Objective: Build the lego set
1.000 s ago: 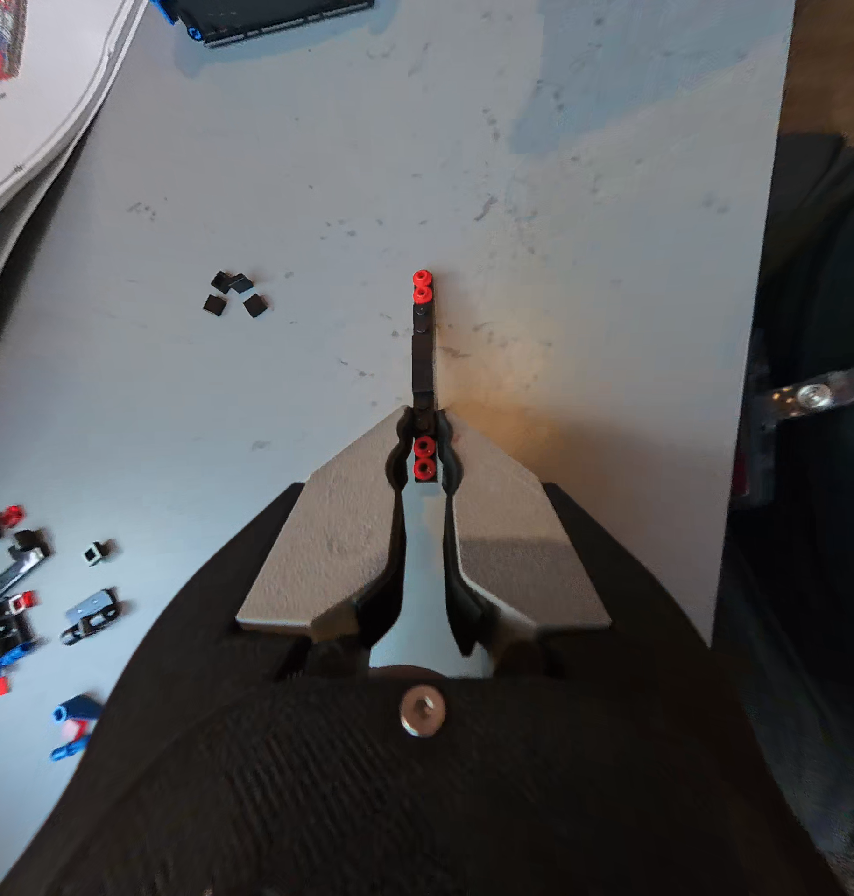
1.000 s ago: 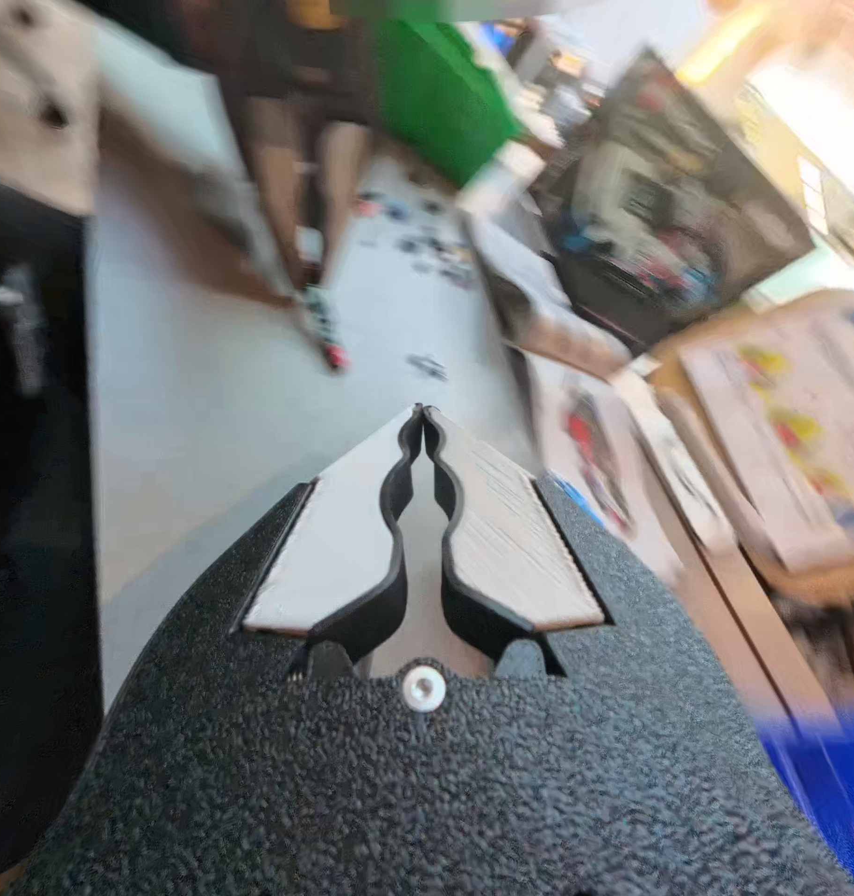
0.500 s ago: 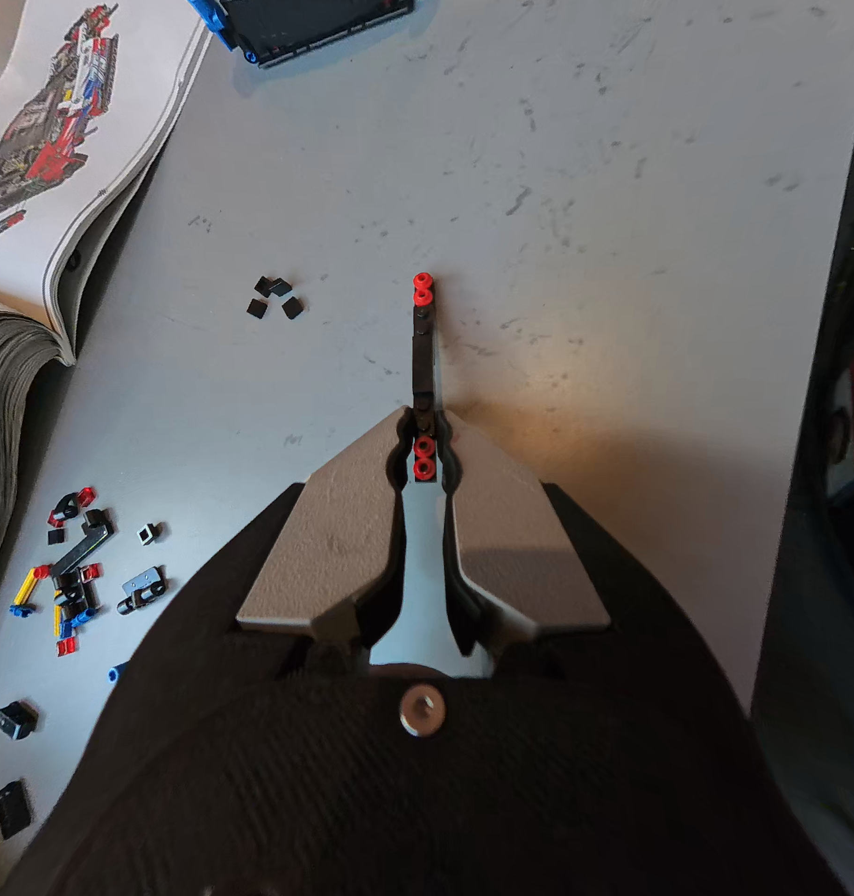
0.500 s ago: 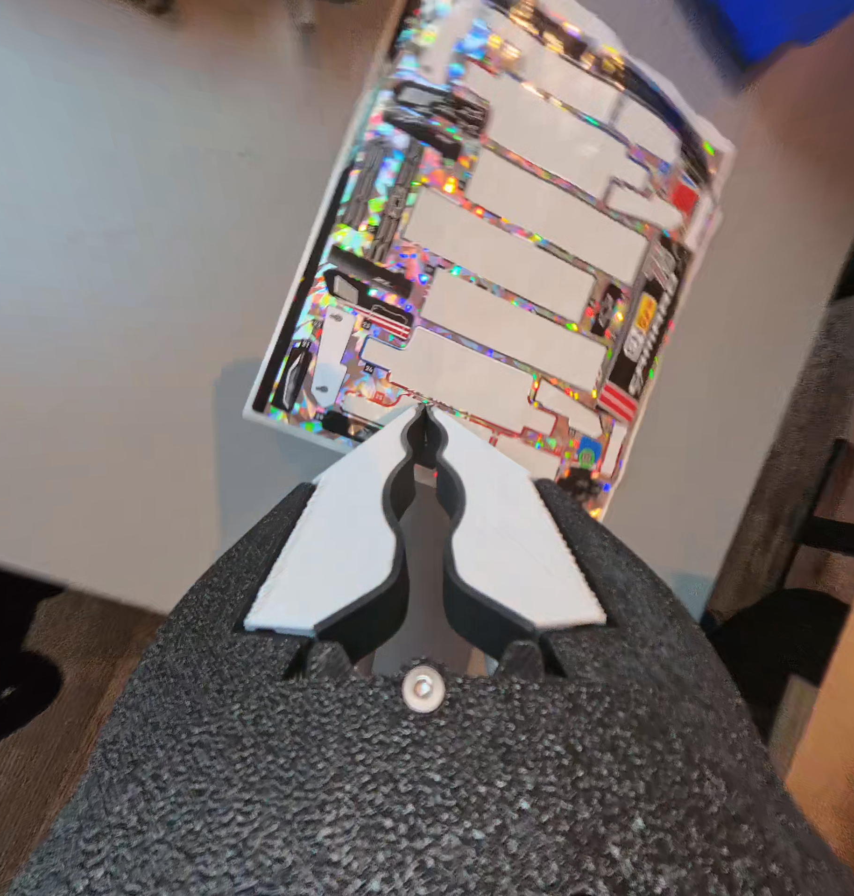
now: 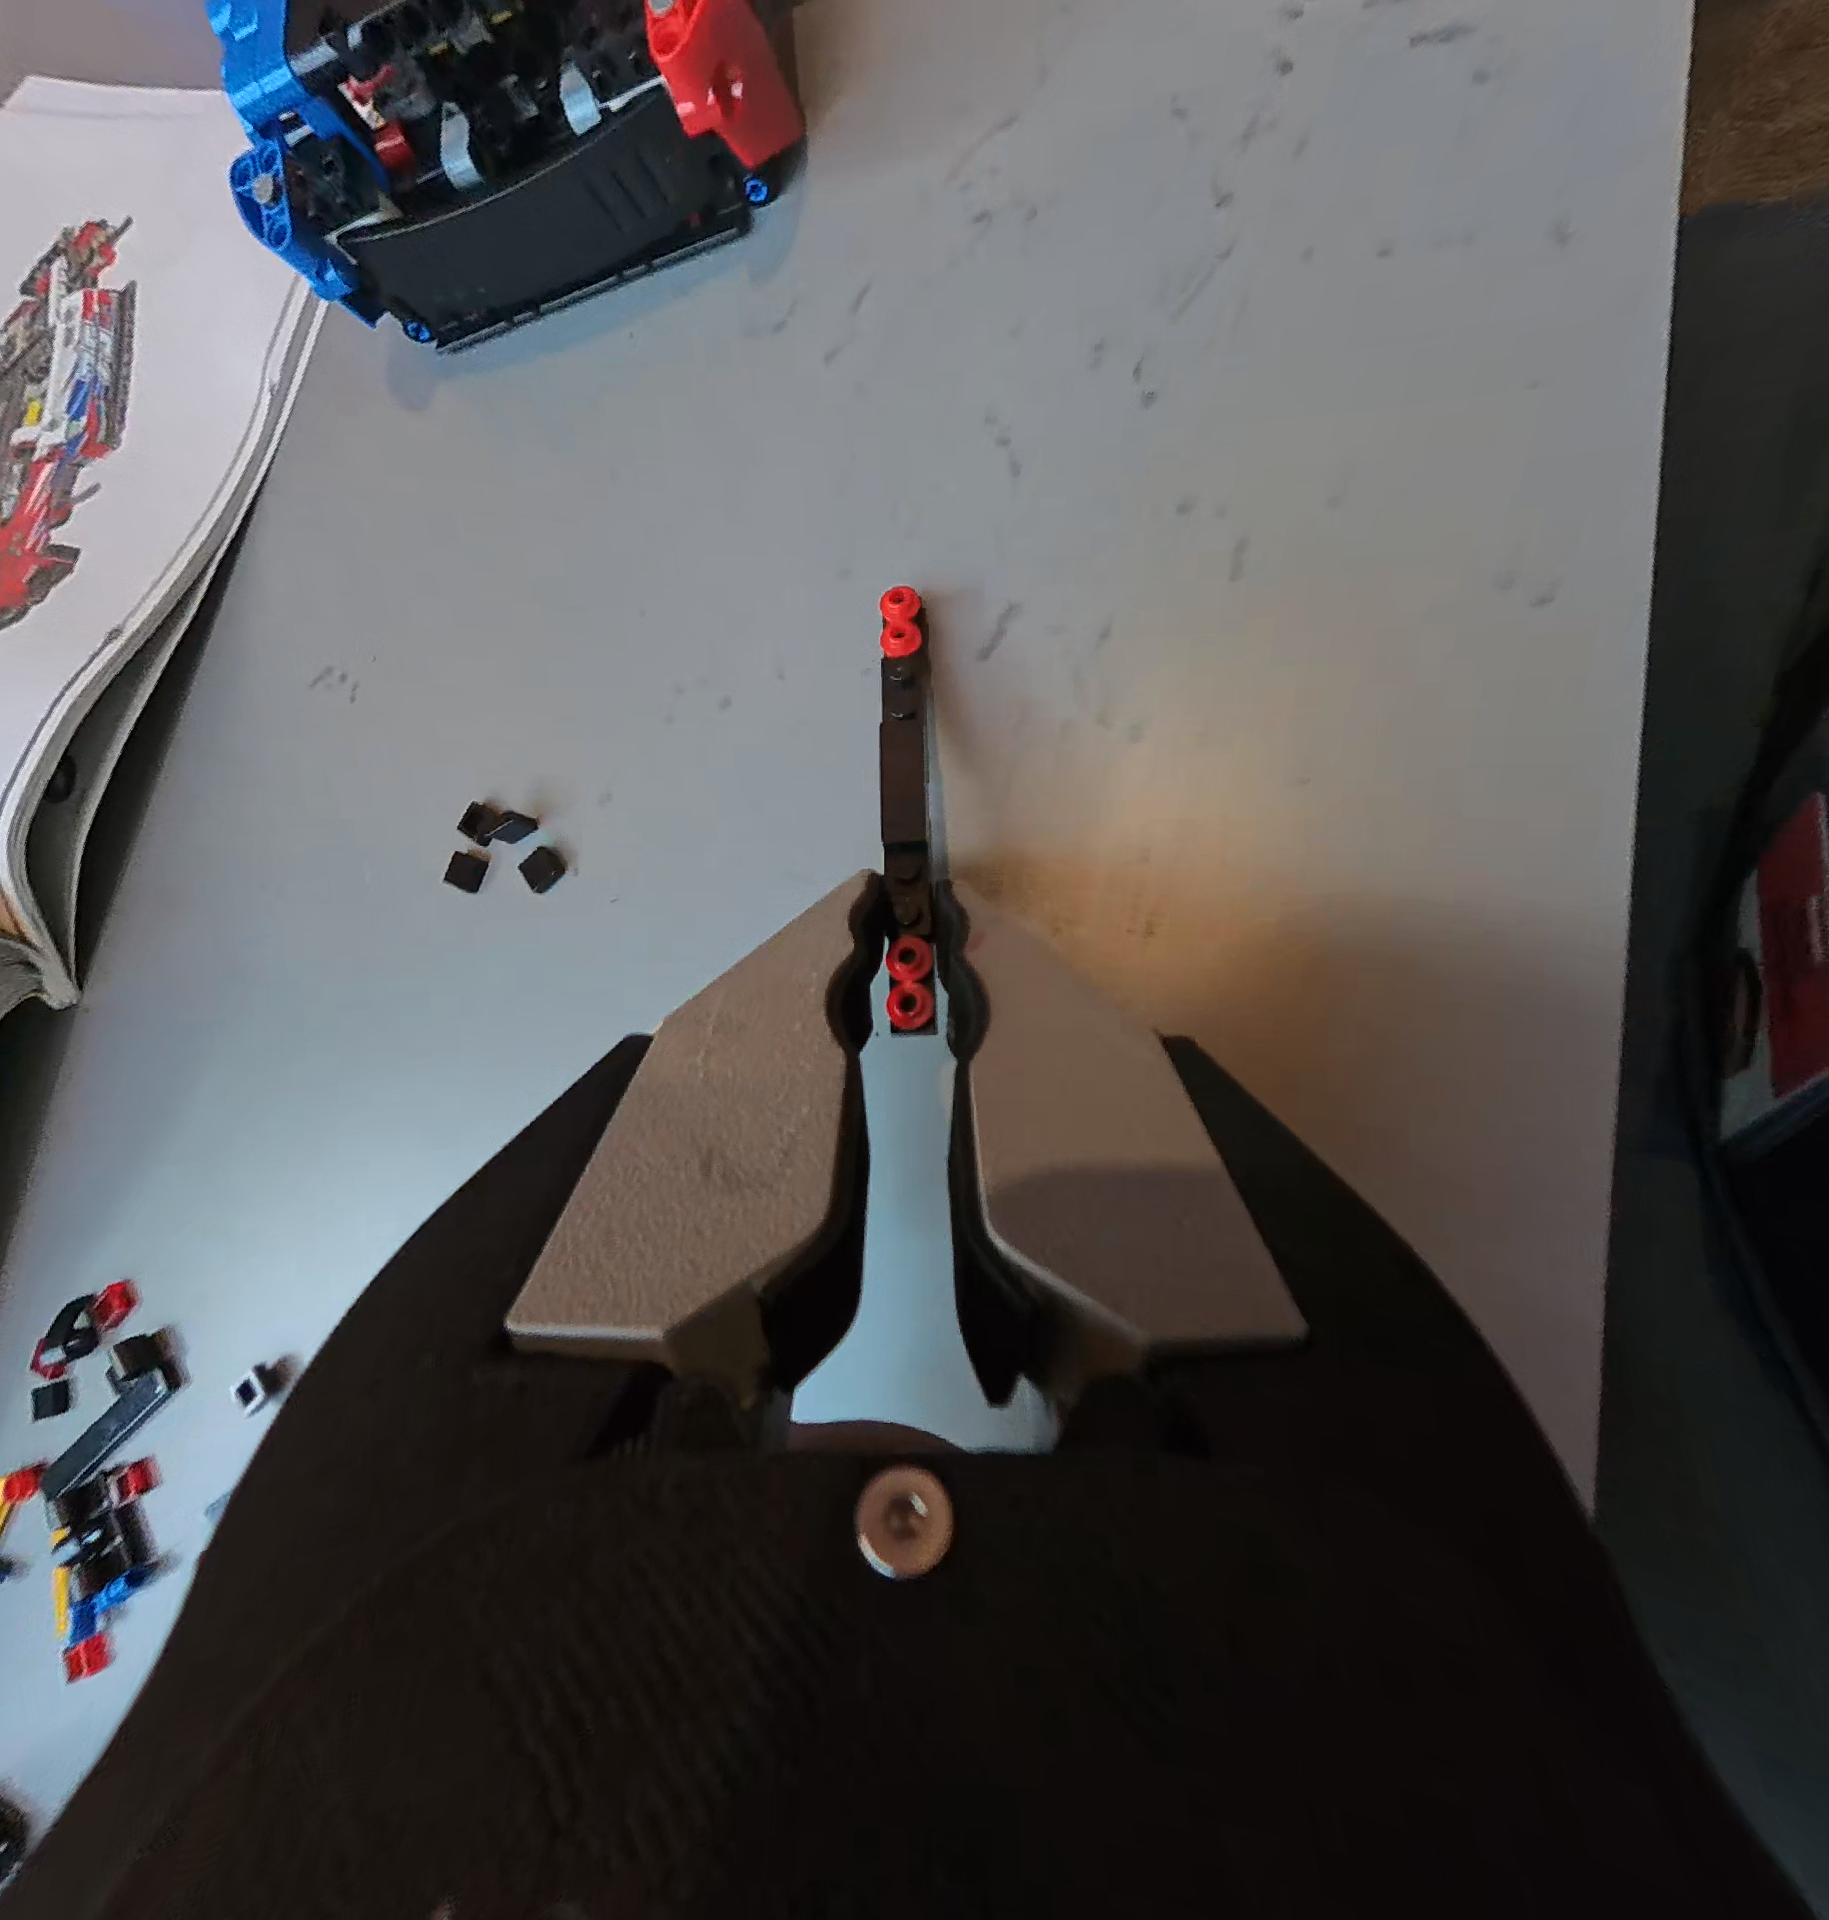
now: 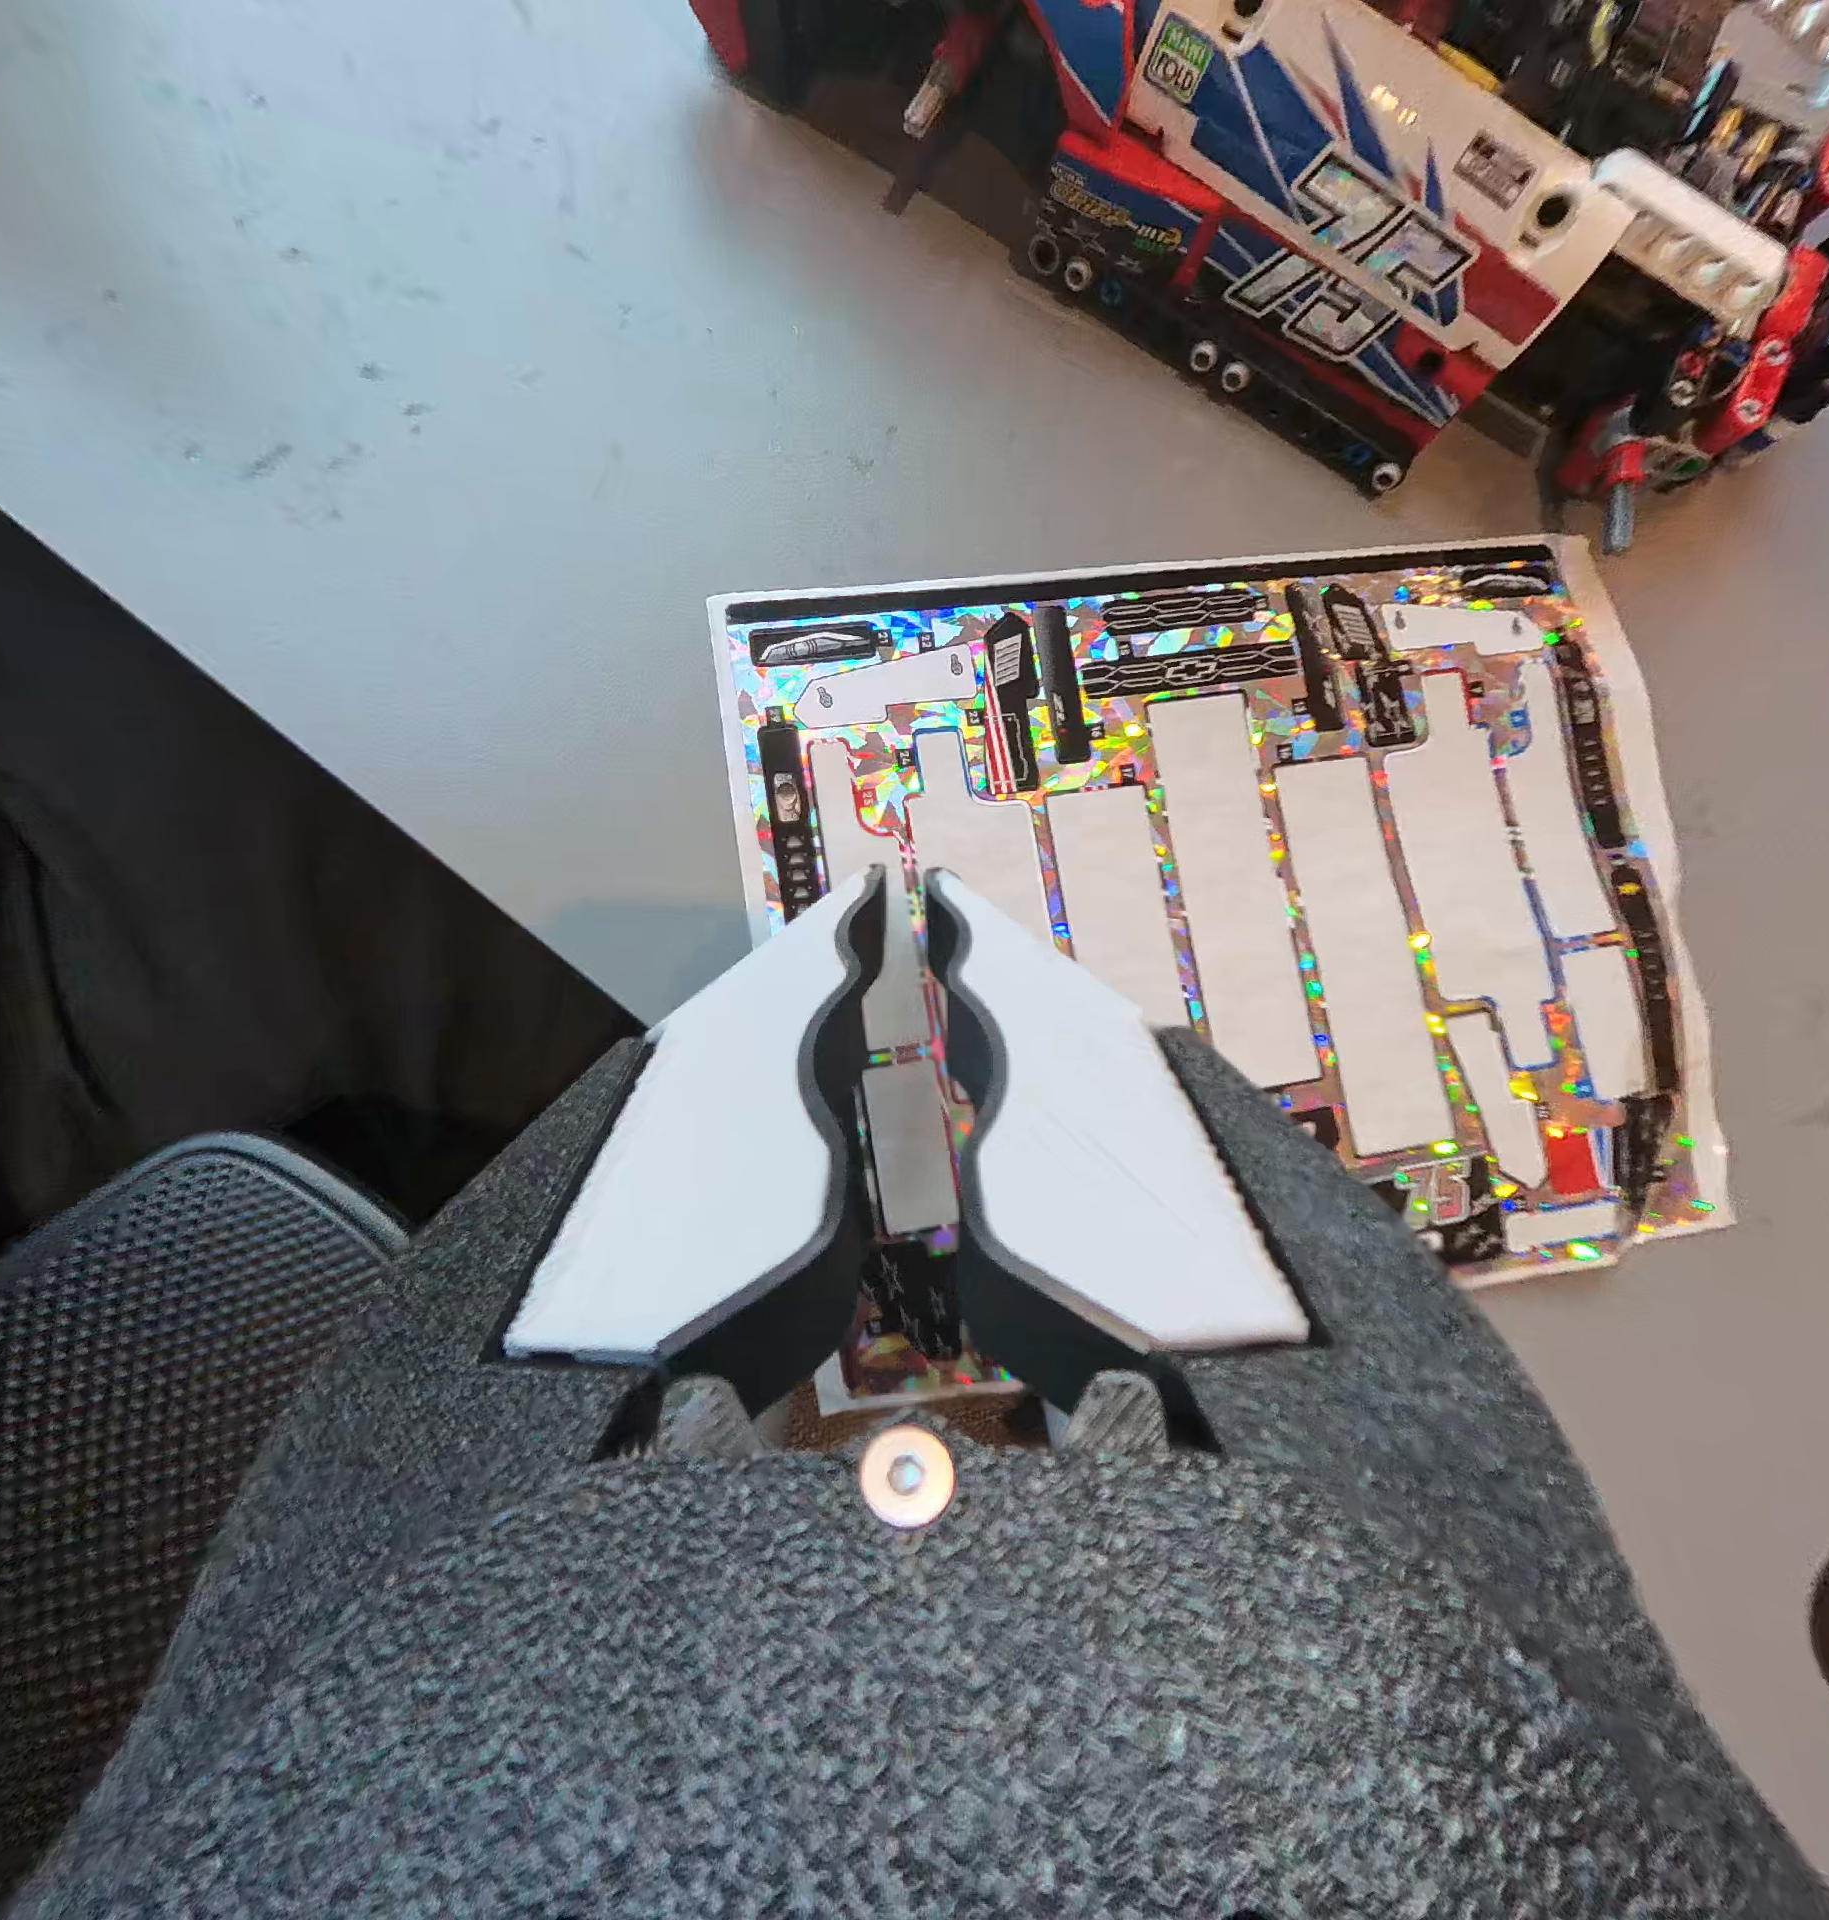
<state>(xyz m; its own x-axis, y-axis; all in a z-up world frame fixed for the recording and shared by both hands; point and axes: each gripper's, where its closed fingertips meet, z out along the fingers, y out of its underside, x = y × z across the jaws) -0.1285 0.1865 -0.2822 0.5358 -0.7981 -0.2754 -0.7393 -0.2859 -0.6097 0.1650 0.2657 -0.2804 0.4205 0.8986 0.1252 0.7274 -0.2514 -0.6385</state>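
My left gripper is shut on a long thin black lego strip with two red studs at each end. It holds the strip pointing forward above the grey table. A black, blue and red lego assembly stands at the far left. My right gripper is empty, its jaws parted by a narrow gap, and it hovers over the near left part of a holographic sticker sheet. A stickered red, white and blue lego car body lies beyond the sheet.
An open instruction booklet lies at the left. Several small black tiles sit left of the strip. A heap of loose pieces lies at the lower left. A mesh chair is below the table edge. The tips of one gripper are about 30 cm away from the tips of the other.
The left gripper pulled back with the strip, so the assembly and more booklet show. The right gripper swung down over the sticker sheet and its jaws parted slightly.
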